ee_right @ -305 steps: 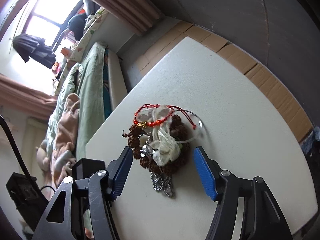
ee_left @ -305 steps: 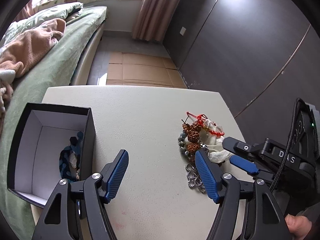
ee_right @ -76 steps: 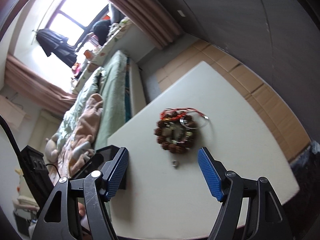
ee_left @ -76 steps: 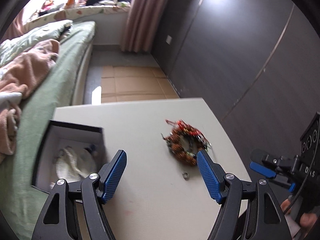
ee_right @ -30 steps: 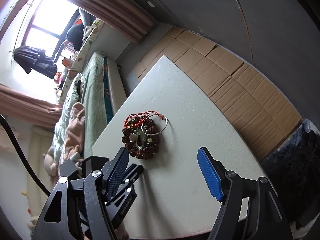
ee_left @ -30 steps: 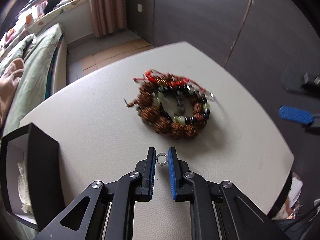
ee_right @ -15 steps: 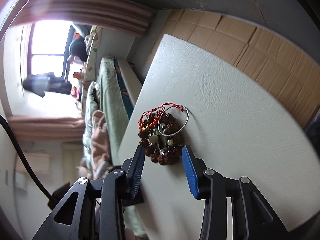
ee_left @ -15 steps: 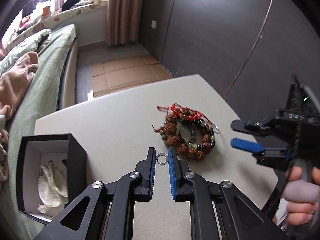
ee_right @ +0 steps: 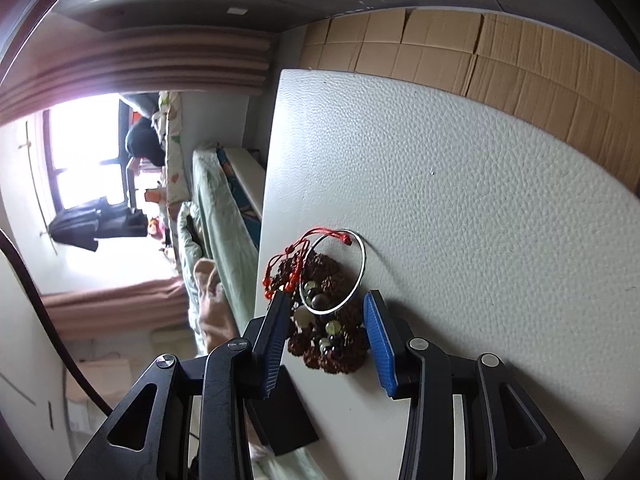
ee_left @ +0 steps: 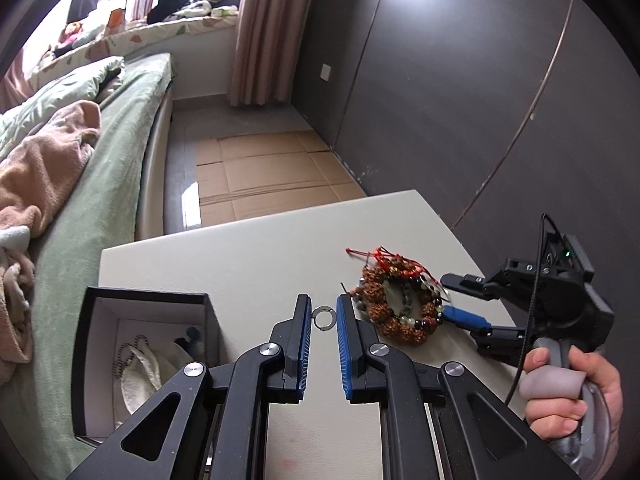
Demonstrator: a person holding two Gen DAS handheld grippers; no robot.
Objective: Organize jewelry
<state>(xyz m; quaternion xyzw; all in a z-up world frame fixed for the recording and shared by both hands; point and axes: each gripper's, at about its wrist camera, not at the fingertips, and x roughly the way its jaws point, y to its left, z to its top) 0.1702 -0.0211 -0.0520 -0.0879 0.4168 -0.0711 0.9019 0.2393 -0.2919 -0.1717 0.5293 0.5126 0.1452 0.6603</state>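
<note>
My left gripper (ee_left: 323, 316) is shut on a small silver ring (ee_left: 323, 318) and holds it above the white table (ee_left: 224, 264). A black box with a white inside (ee_left: 100, 344) stands at the left; a white cloth pouch and a bead string lie in it. A pile of bracelets (ee_left: 400, 304) with brown beads, a red cord and a thin silver bangle (ee_right: 360, 256) lies at the right. My right gripper (ee_right: 326, 300) is open, its fingers on either side of the pile (ee_right: 324, 320), low at the table; it also shows in the left wrist view (ee_left: 464, 300).
The table's far edge (ee_left: 260, 220) and right edge drop to a floor with cardboard sheets (ee_left: 264, 172). A bed with green cover (ee_left: 88, 152) runs along the left. A dark wall (ee_left: 460, 100) stands at the right.
My left gripper has lifted and swung left toward the box with the ring in it. My right gripper has narrowed and come down around the bracelet pile.
</note>
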